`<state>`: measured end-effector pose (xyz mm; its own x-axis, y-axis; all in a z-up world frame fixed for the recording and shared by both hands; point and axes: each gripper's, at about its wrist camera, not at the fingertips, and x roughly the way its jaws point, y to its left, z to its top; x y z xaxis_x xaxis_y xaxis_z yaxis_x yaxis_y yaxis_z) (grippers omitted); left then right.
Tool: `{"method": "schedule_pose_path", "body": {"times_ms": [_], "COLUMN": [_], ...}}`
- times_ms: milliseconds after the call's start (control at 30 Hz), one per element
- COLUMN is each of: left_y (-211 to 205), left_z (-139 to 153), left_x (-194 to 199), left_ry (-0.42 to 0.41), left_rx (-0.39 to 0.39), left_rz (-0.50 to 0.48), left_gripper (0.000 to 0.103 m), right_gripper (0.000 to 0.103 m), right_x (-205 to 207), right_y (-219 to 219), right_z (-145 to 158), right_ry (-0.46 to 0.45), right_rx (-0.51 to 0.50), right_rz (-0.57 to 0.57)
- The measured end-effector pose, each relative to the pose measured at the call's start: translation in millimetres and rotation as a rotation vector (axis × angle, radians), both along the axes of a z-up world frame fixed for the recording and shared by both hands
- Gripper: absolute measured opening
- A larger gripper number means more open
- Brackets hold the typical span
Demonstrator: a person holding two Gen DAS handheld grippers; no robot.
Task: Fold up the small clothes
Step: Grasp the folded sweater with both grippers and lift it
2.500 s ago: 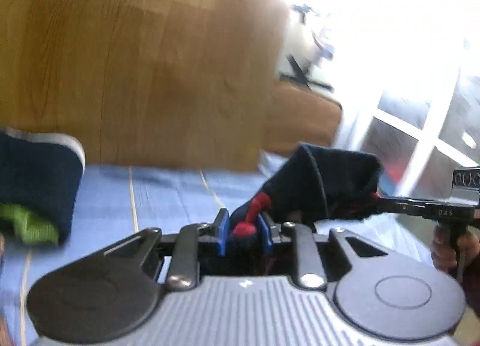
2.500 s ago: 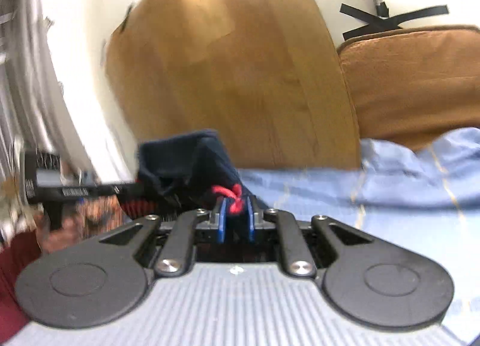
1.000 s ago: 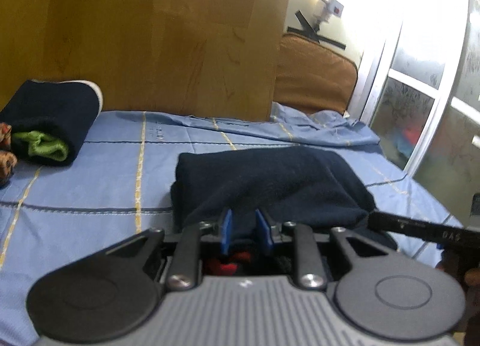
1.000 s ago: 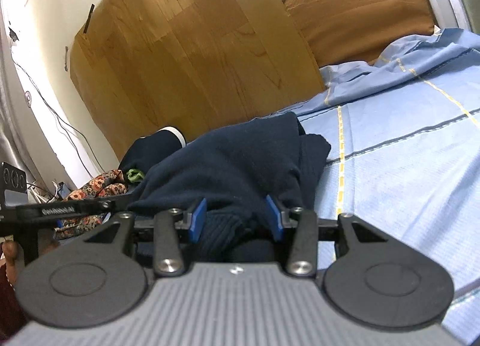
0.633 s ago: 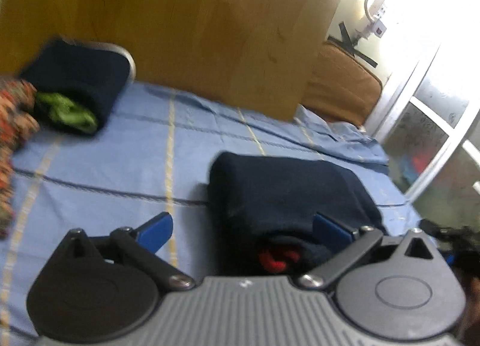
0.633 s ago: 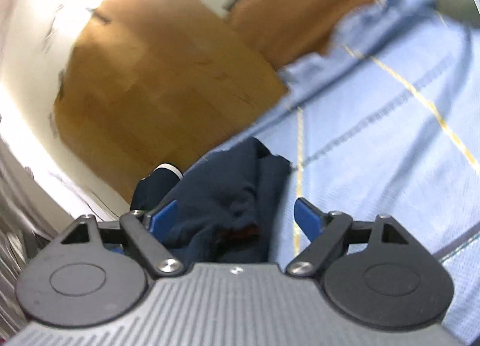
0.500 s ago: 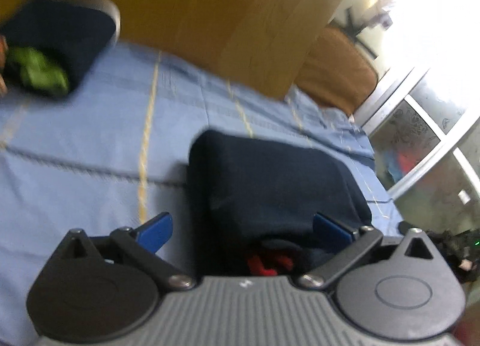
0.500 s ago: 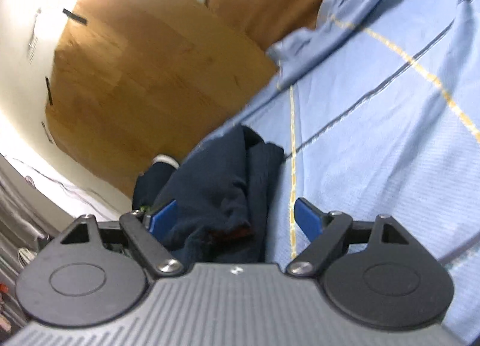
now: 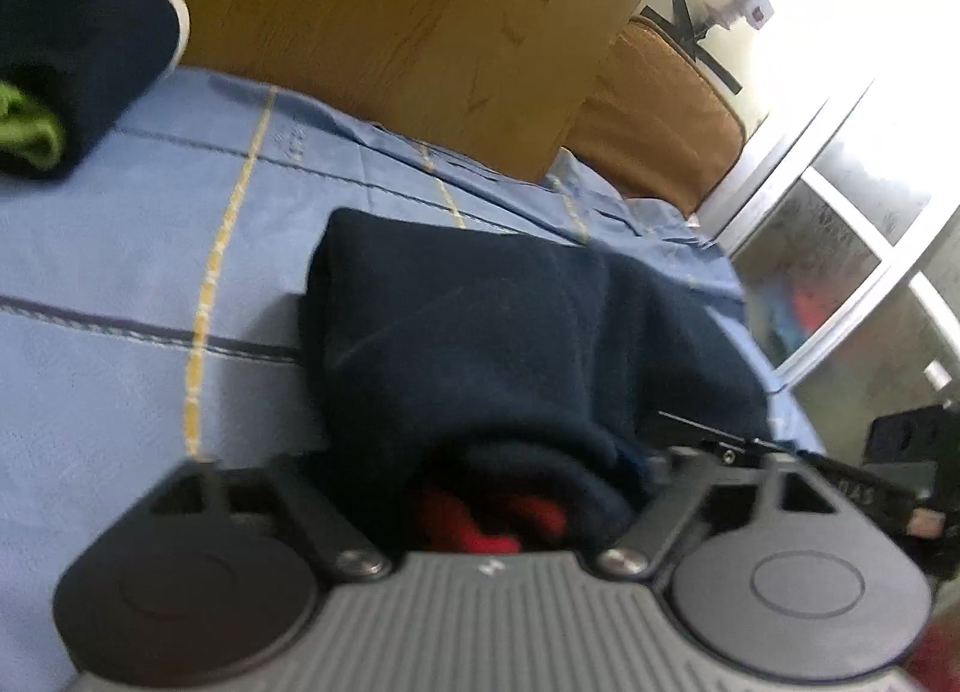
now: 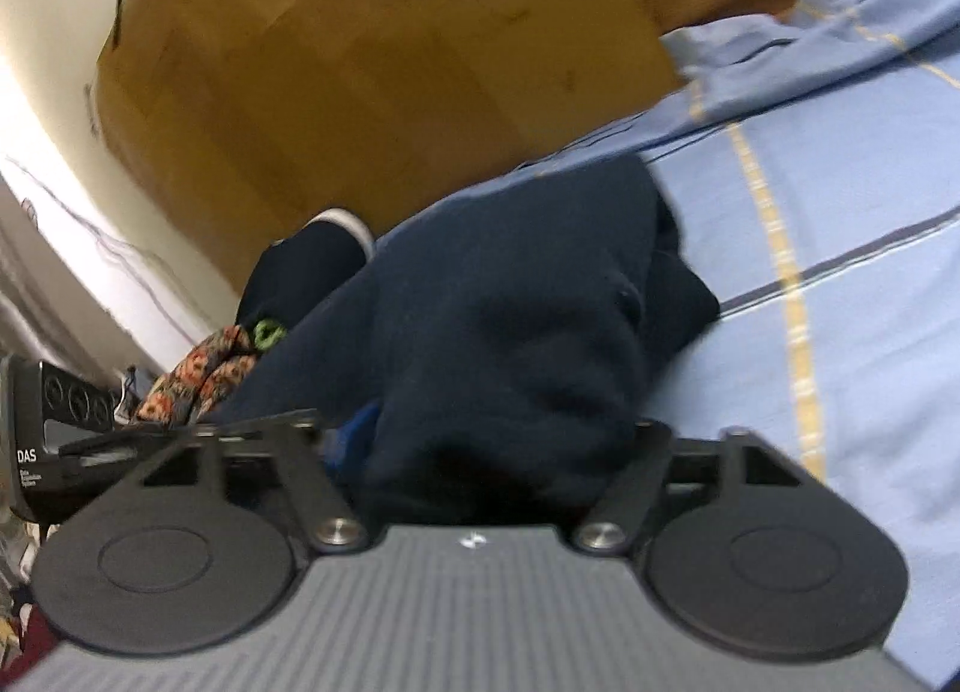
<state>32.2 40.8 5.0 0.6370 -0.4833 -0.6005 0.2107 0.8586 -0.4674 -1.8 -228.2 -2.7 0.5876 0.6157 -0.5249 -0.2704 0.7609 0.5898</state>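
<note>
The folded navy garment (image 9: 480, 332) lies mid-sheet (image 9: 120, 368), toward its near edge. Both the left gripper (image 9: 480, 470) and the right gripper (image 10: 498, 440), angled down, have just been closing with its near fold between their fingers; blur hides whether they pinch.

blue bedsheet (image 9: 120, 248), wooden panel (image 9: 390, 14), brown cushion (image 9: 660, 110)

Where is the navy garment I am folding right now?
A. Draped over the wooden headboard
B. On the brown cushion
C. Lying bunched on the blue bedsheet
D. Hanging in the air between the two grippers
C: the navy garment lies in a folded heap on the blue bedsheet, well in front of the wooden headboard and brown cushion.
</note>
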Motion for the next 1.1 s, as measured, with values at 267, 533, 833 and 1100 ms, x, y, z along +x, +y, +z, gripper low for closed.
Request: {"method": "schedule_pose_path", "body": {"times_ms": [267,533,833,1100], "left_y": [27,149,277,277], "left_z": [55,164,84,103], "left_x": [-21,13,159,111], "left_ry": [-0.165,-0.372,-0.022,-0.123], "left_rx": [0.073,0.211,0.368,0.324], "left_rz": [0.059,0.293,0.572,0.659], "left_gripper": [0.049,0.052,0.069,0.079], "right_gripper": [0.048,0.048,0.06,0.086], "right_x": [6,99,231,203], "right_y": [35,171,343,282], "right_z": [43,104,19,7], "right_ry": [-0.137,-0.35,-0.193,-0.177], "right_rx": [0.038,0.133,-0.103,0.01], "right_rz": [0.126,0.263,0.268,0.145]}}
